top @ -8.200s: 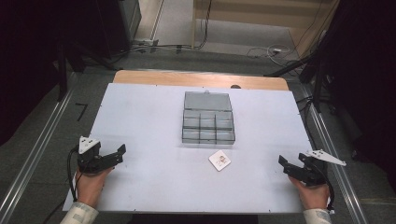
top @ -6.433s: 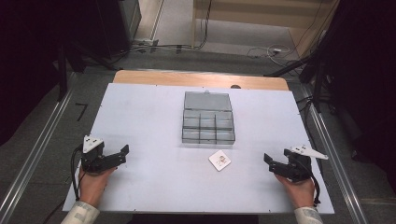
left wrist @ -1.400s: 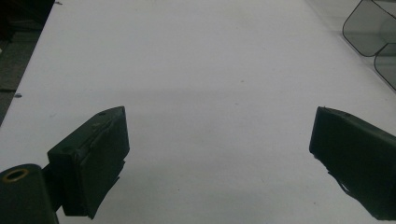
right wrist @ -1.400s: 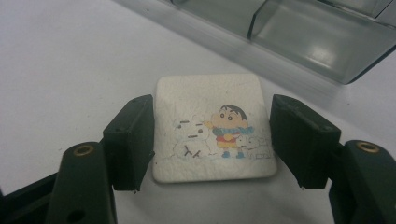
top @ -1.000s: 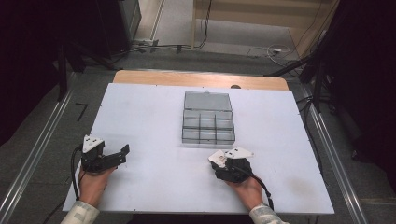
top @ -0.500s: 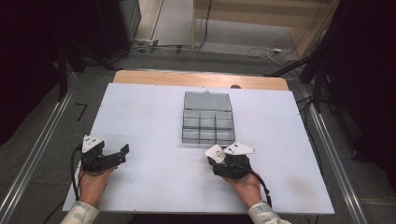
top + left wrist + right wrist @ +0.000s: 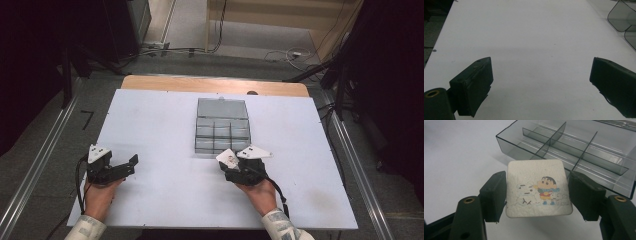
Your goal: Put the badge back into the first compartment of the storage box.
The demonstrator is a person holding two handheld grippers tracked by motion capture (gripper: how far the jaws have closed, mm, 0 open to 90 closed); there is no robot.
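Gripping a small square white tile (image 7: 538,188) by its two side edges, the right hand-held gripper (image 7: 239,169) holds it off the white counter (image 7: 165,130), low in the frame's centre, just below the clear divided box (image 7: 221,126). The box's near compartments lie straight ahead and above the tile in the right gripper view. The tile bears a cartoon boy with snowmen, its tiny print unreadable, while the left hand-held gripper (image 7: 117,169) rests open and empty at lower left, well apart.

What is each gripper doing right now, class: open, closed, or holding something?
Left gripper: open, nothing between its jaws, over the white table.
Right gripper: closed on a white square cartoon tile, beside the clear compartment box.
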